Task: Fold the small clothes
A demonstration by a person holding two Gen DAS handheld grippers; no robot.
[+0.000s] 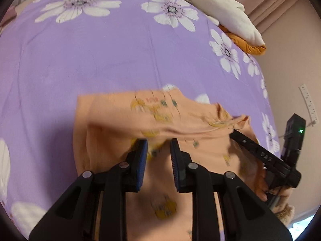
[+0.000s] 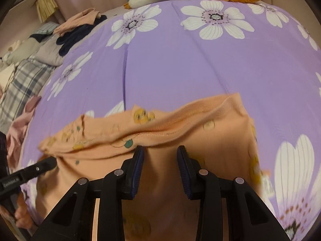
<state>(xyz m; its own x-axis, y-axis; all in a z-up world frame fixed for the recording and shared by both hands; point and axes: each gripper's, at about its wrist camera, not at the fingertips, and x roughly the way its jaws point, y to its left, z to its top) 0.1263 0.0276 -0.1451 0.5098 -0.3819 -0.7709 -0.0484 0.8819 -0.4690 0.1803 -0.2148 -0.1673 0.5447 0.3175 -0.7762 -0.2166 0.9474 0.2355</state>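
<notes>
you are working over a bed spread with a purple sheet (image 1: 100, 60) printed with big white flowers. along its far edge lie a cream plush toy (image 1: 226, 10) and an orange cloth (image 1: 250, 46). beyond that stands a pinkish wall (image 1: 291, 40) with a white strip (image 1: 309, 102) carrying small marks too small to read. in the right wrist view a plaid blanket (image 2: 22, 88) and a heap of dark and peach clothes (image 2: 78, 28) lie off to the left.

the peach garment (image 1: 120, 116), printed with small yellow figures, lies on the sheet just in front of you, its near edge lifted and bunched.

your left gripper (image 1: 158, 150) has its jaws closing, the bunched edge at its tips; whether the pads press it you cannot tell. your right gripper (image 2: 159, 154) stands parted, the hem just ahead of its pads. "d4s" reads on the right gripper's finger; the left one's lettering is too blurred to read.
</notes>
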